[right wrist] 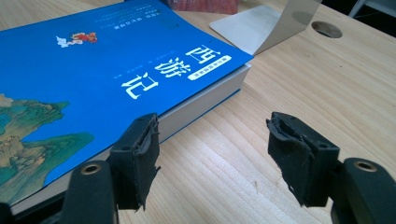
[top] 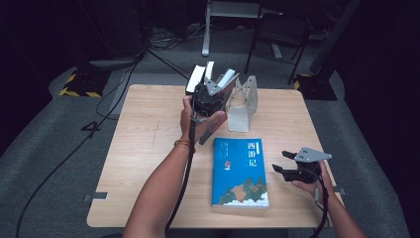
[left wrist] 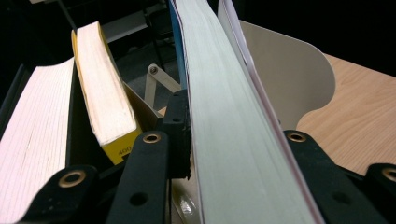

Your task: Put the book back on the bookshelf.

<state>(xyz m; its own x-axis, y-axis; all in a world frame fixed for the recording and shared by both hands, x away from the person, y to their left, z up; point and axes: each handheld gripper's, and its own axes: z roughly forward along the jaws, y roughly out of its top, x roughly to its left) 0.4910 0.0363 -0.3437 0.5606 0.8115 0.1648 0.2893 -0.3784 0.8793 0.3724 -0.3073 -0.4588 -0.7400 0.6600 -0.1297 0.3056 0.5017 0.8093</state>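
My left gripper point(left wrist: 233, 154) clamped on thick pale-edged book point(left wrist: 229, 116), held upright at far table edge beside white metal bookend point(top: 242, 106); yellow-covered book point(left wrist: 105, 107) and another pale-paged book point(left wrist: 37, 140) lean just beside it. My right gripper point(right wrist: 217, 156) jaws apart, nothing between pads, low over wooden table point(right wrist: 299, 84), left jaw just beside blue-covered book point(top: 240, 172) lying flat.

We are wearing a thin orange band at the left wrist point(top: 183, 143), forearms showing bare of sleeves. Both grippers are showing black bodies: the left gripper point(top: 212, 94) and the right gripper point(top: 280, 161) are each carrying a grey three-cornered plate on top, brass-ringed screw holes behind frayed black pads point(right wrist: 142, 154), and a black cable point(top: 182, 183) trailing back.
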